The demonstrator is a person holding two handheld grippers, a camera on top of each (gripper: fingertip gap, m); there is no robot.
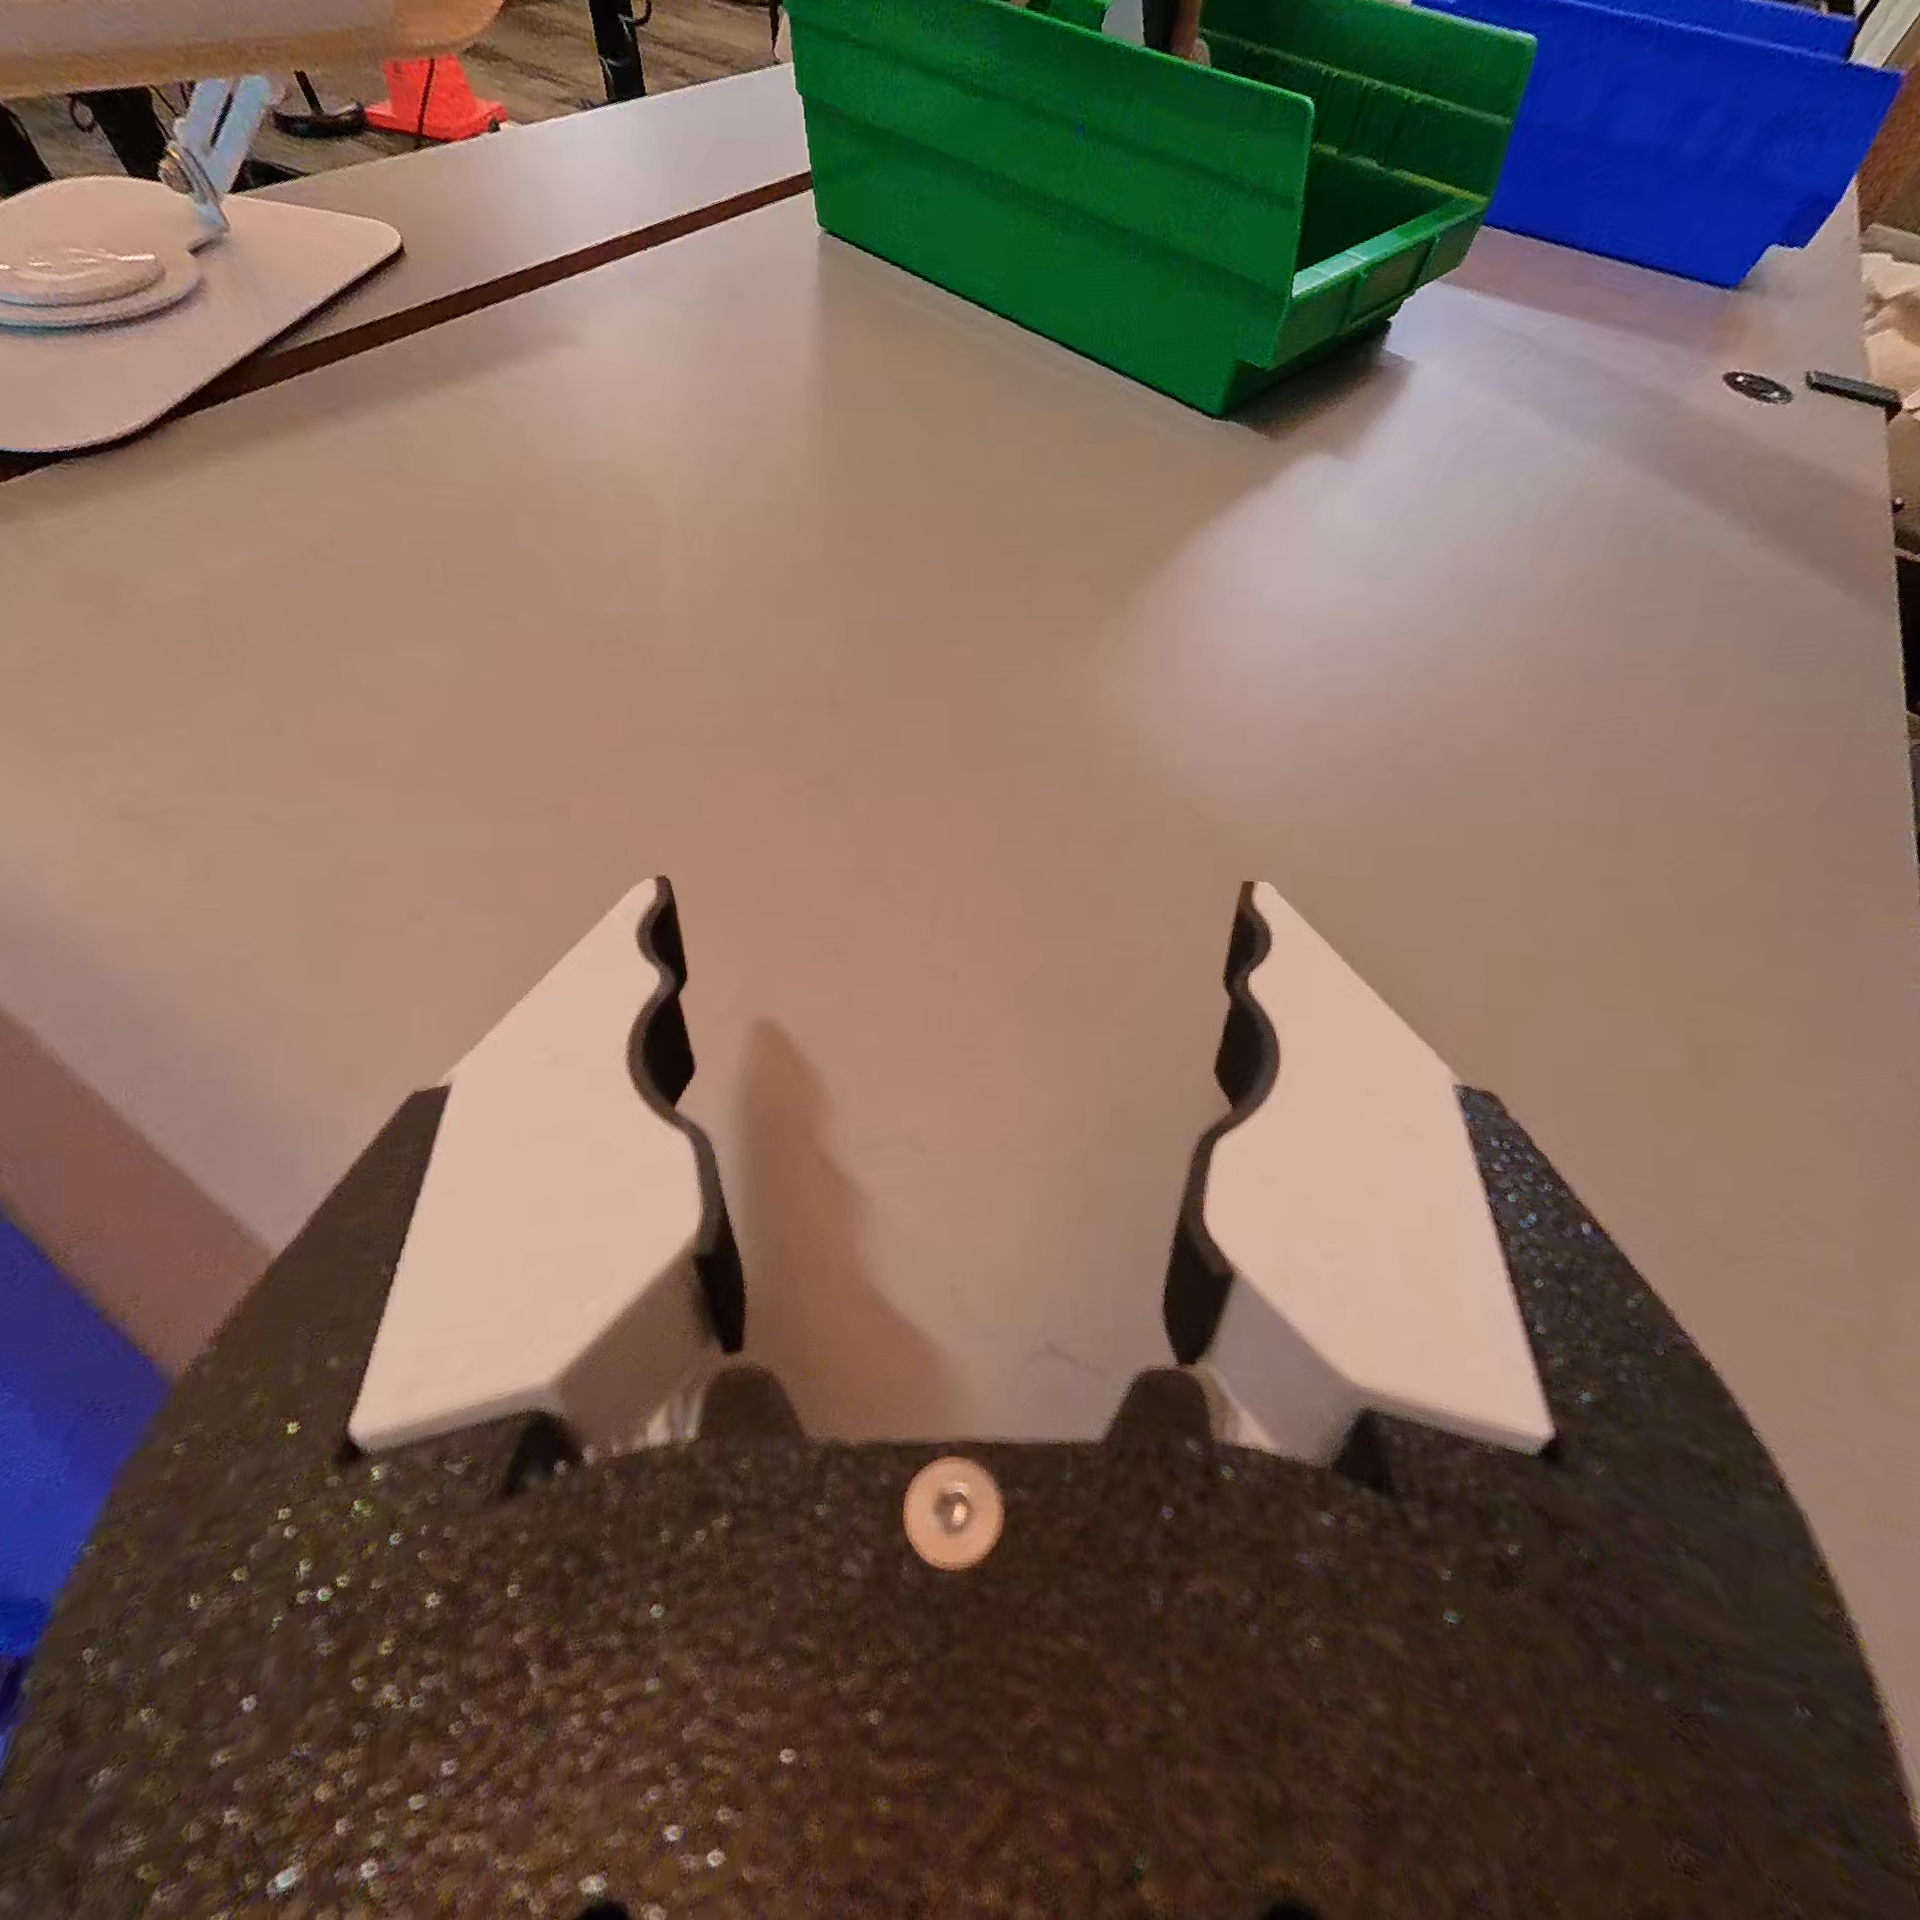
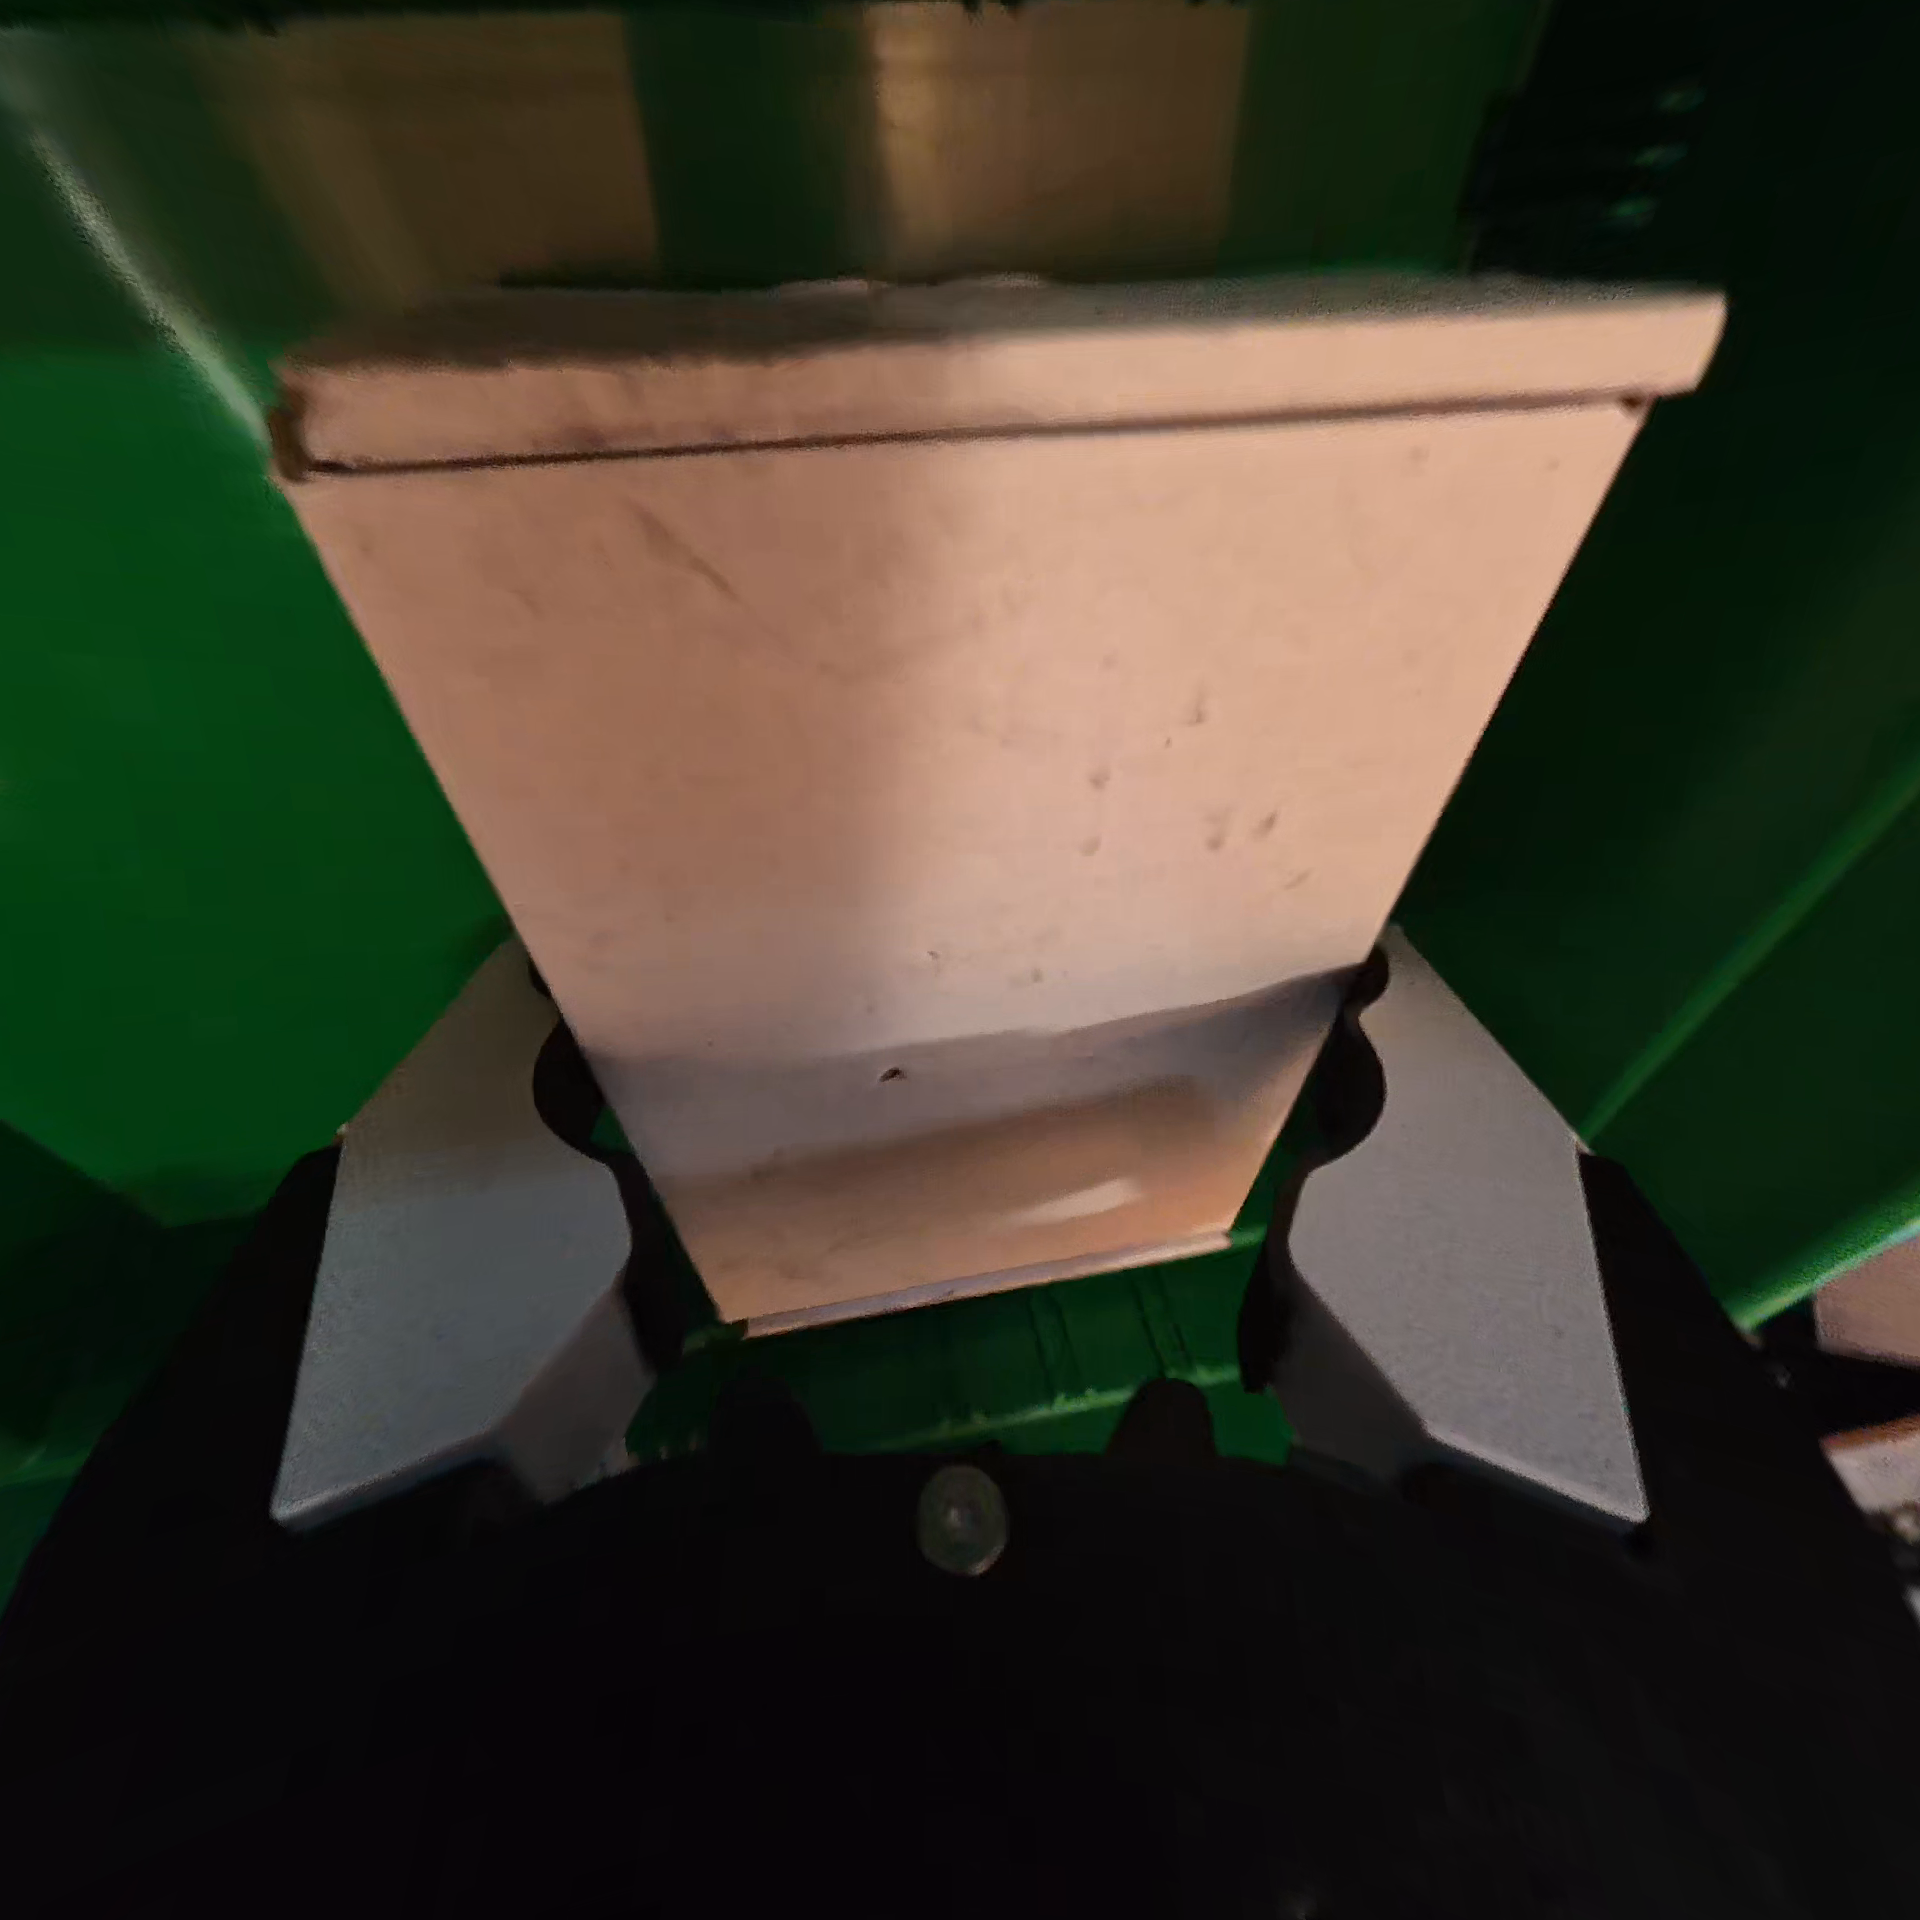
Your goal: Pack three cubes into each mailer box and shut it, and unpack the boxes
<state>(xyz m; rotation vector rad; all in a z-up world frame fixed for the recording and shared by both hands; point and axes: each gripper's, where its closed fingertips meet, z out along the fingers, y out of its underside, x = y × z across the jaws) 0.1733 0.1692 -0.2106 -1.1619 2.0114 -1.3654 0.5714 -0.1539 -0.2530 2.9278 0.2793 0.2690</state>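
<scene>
My left gripper [image 1: 956, 904] is open and empty, hovering over the bare grey table [image 1: 831, 644]. A green bin [image 1: 1091, 208] stands at the far side of the table in the left wrist view. In the right wrist view my right gripper [image 2: 961, 966] is down inside the green bin [image 2: 208, 727], its two fingers pressed on the sides of a closed white mailer box [image 2: 935, 675]. Another white box [image 2: 1039, 135] lies behind it in the bin. No cubes show in either view.
A blue bin [image 1: 1662, 135] stands right of the green one. A grey mat with white plates [image 1: 94, 270] lies at the far left on a neighbouring table. An orange cone [image 1: 436, 94] stands on the floor beyond. A blue thing [image 1: 52, 1455] is at the left edge.
</scene>
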